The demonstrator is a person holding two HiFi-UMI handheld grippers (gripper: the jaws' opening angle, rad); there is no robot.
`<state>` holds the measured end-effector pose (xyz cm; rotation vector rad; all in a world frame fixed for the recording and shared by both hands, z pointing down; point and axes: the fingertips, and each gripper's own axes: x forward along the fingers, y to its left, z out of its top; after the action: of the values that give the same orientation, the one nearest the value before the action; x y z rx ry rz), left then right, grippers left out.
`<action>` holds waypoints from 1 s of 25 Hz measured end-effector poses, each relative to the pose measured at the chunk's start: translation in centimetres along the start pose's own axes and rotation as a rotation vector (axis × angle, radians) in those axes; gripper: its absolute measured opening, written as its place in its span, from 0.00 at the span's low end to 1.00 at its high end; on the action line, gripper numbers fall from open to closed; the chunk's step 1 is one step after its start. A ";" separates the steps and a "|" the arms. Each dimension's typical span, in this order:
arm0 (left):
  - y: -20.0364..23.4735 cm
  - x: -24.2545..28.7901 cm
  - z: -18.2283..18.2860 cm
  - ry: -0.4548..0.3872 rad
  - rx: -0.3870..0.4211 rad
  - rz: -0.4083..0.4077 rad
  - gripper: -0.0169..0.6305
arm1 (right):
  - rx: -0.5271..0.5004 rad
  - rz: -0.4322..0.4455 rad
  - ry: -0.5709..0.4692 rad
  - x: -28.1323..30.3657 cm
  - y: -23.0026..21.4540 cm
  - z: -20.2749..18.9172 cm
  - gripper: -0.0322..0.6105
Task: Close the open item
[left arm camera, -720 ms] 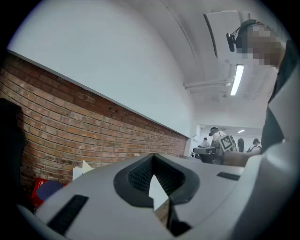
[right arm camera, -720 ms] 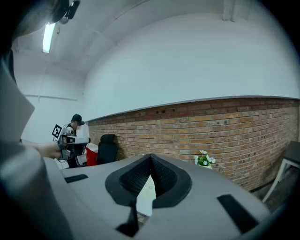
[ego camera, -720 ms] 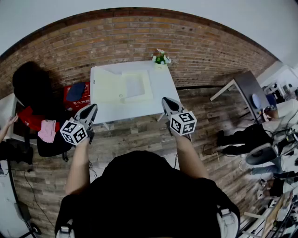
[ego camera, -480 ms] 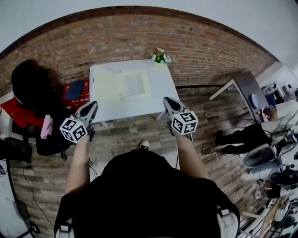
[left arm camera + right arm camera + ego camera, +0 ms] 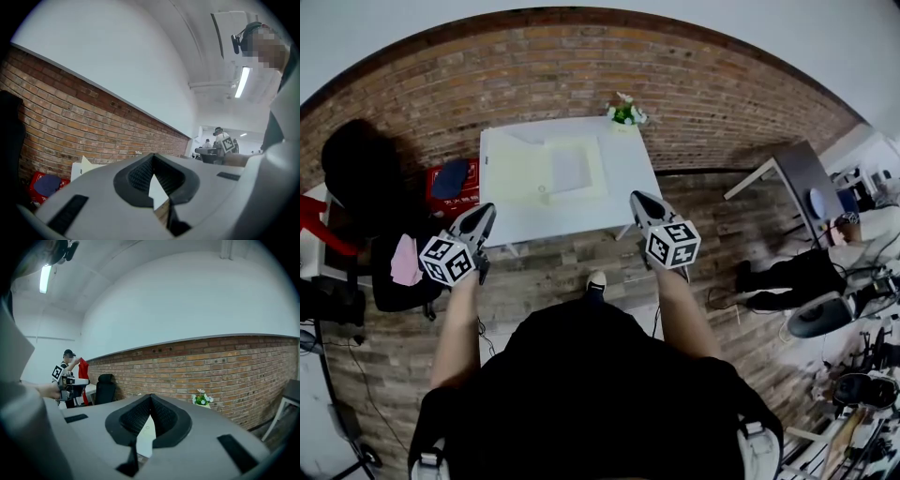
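In the head view, the white bench (image 5: 623, 192) stands at 12 o'clock from us against the brick wall (image 5: 581, 75). The open item (image 5: 546, 173), pale and flat, lies spread near the bench's middle; we cannot tell whether it is a box or a folder. A flower pot (image 5: 625, 114) sits at its 1 o'clock, on the far edge. A red crate (image 5: 450, 187) rests on the floor at the bench's 9 o'clock. The left claw (image 5: 487, 212) hovers at the bench's 7 o'clock corner and the right claw (image 5: 636, 197) at its 5 o'clock corner, both apart from the item.

In the left gripper view, the left claw (image 5: 153, 160) has its jaws together with nothing between them. The red crate (image 5: 37, 185) shows at 8 o'clock.

In the right gripper view, the right claw (image 5: 150, 400) is likewise closed and empty. The flower pot (image 5: 202, 400) stands at 3 o'clock of the tips and a black chair (image 5: 105, 386) at 9 o'clock
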<state>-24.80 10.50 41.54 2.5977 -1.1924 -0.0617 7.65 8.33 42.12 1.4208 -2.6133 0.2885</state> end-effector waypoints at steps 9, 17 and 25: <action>1.1 2.8 -0.6 0.017 -0.001 0.026 0.04 | 0.013 0.008 0.038 1.9 -2.9 -0.8 0.08; 1.8 5.3 -0.8 0.019 -0.012 0.057 0.04 | 0.016 0.030 0.055 3.6 -5.5 -1.0 0.08; 2.2 6.4 -0.7 0.017 -0.006 0.111 0.04 | 0.013 0.057 0.064 5.3 -7.8 -1.0 0.08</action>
<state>-22.12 4.52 43.34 2.5165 -1.3264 -0.0206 11.43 0.07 44.99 1.3198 -2.6083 0.3532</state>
